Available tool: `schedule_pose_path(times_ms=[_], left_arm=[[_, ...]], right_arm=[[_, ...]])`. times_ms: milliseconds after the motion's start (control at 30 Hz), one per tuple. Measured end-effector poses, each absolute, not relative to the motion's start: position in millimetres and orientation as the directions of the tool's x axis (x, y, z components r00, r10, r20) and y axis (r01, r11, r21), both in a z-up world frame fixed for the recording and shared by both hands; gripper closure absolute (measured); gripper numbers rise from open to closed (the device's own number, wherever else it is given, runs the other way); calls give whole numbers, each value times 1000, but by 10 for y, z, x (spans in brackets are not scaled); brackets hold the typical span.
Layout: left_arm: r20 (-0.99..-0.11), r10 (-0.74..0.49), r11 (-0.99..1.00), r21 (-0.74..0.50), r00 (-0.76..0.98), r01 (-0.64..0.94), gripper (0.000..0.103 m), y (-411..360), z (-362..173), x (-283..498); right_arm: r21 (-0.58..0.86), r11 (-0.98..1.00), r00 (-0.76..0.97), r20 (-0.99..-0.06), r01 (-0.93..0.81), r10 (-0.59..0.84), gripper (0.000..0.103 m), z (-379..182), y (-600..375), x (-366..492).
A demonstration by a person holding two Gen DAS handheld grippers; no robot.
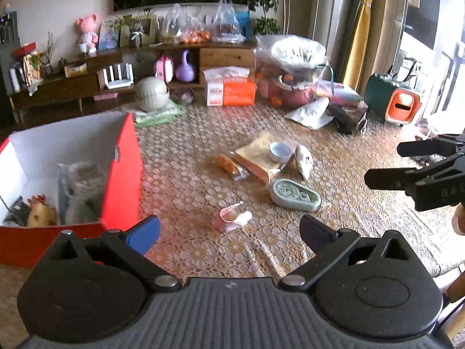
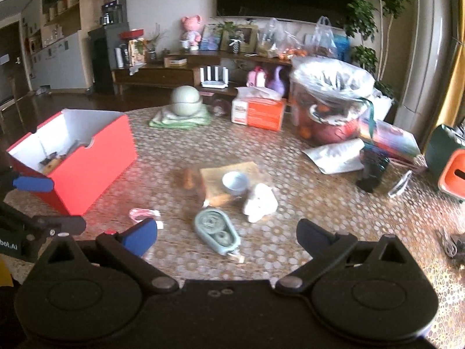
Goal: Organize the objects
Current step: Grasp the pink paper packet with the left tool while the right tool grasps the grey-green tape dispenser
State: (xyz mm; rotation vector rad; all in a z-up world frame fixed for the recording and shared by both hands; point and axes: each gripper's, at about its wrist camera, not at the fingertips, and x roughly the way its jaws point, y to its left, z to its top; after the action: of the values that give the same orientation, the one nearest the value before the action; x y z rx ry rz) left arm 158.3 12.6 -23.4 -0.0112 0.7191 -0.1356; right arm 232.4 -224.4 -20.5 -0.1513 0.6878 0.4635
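Left wrist view, biggest first: round table w/ lace-pattern cloth (image 1: 334, 232), then red box (image 1: 122, 180) at its left edge, white inside, top open and already holding a few items, so prob the collecting bin. Loose stuff sits in a cluster mid-table, apart from the box: flat tan packet (image 1: 255, 154) w/ small white bowl (image 1: 280, 151) on top, teal oval case (image 1: 295, 194), long axis running left-right here, narrow end pointing right, and a small pink-white wrapper (image 1: 231, 218) nearest.

Left gripper (image 1: 229, 232): fingers spread wide, nothing between, wrapper just ahead of the gap. Right gripper (image 2: 226, 234): also spread, empty, hovering over the teal case.
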Motion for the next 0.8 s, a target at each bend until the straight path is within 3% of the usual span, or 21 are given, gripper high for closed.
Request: schedule_pose_path(times_ms=[433, 800], left_arm=[[-682, -81, 990, 29, 727, 137, 0, -117, -774, 1996], [-696, -60, 993, 33, 716, 115, 1, -47, -1082, 2321]], right_arm=[[-15, 862, 625, -695, -507, 355, 3, -665, -2261, 2543], [-68, 817, 583, -734, -573, 348, 18, -1017, -1999, 2831]])
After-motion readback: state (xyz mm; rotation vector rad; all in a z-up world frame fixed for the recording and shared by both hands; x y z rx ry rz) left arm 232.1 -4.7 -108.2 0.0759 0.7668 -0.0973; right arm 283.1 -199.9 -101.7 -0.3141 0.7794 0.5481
